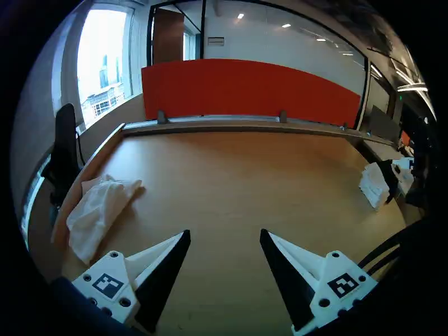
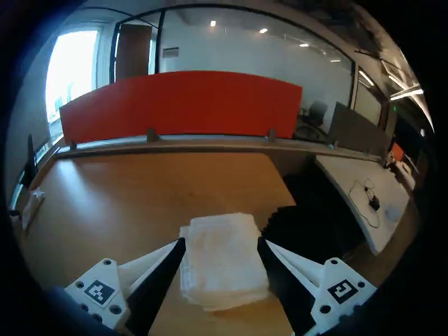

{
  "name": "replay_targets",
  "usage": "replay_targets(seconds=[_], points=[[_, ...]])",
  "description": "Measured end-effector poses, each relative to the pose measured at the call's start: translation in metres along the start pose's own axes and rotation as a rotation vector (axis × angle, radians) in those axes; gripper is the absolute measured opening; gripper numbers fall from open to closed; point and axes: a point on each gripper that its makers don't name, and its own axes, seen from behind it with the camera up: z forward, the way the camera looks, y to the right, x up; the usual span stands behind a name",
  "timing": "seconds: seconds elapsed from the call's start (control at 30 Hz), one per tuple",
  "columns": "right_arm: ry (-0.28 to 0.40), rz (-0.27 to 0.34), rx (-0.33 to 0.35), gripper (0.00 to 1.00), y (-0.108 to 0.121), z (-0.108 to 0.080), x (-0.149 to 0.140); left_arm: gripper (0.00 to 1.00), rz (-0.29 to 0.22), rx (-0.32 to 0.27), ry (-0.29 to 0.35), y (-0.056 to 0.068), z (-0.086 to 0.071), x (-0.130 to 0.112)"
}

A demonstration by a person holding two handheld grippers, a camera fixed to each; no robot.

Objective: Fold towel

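Wood desktop [image 1: 235,179] runs under both tools, with a red partition [image 1: 252,89] along its far edge. My left gripper [image 1: 224,241] has its jaws spread wide with nothing between them, just bare wood ahead. In the left gripper view the crumpled towel [image 1: 101,213] is a loose white heap well off to the left of the left finger, near the desk's left edge and clear of both tips. A dark chair [image 1: 64,151] stands just past that edge. In the same view the folded towel stack [image 1: 374,185] sits far right by the desk's right edge. My right gripper [image 2: 221,241] is also spread wide, and the folded towel stack lies flat on the wood directly between its two fingers, the near end reaching back toward the camera. The stack's side edges line up with the fingers' inner faces; I cannot tell if they touch, and I see no squeeze in the cloth. In the right gripper view the crumpled towel is a small white shape at far left. A white desk [image 2: 364,196] stands to the right, across a dark gap.
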Motion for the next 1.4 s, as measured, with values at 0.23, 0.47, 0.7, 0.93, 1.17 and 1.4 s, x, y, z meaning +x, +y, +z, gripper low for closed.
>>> replay_targets(seconds=[0.23,0.47,0.7,0.93,1.17,1.4], points=[[0.150,0.000,-0.039,0.99,-0.013,-0.011,0.022,0.92,0.003,-0.001,0.024,0.000,0.002,0.010],[0.246,0.013,-0.029,0.99,-0.025,-0.022,0.039,0.92,-0.002,-0.002,0.043,-0.001,0.002,0.015],[0.303,0.030,-0.031,0.99,-0.031,-0.030,0.054,0.92,-0.010,0.005,0.102,-0.005,0.001,0.031],[0.345,0.030,-0.016,0.99,-0.049,-0.040,0.067,0.92,-0.007,0.021,0.199,-0.011,-0.002,0.059],[0.390,0.015,0.024,0.99,-0.078,-0.055,0.084,0.92,-0.021,0.028,0.287,-0.017,-0.003,0.088],[0.412,-0.011,0.074,0.99,-0.115,-0.065,0.096,0.92,-0.026,0.039,0.334,-0.026,-0.002,0.106]])
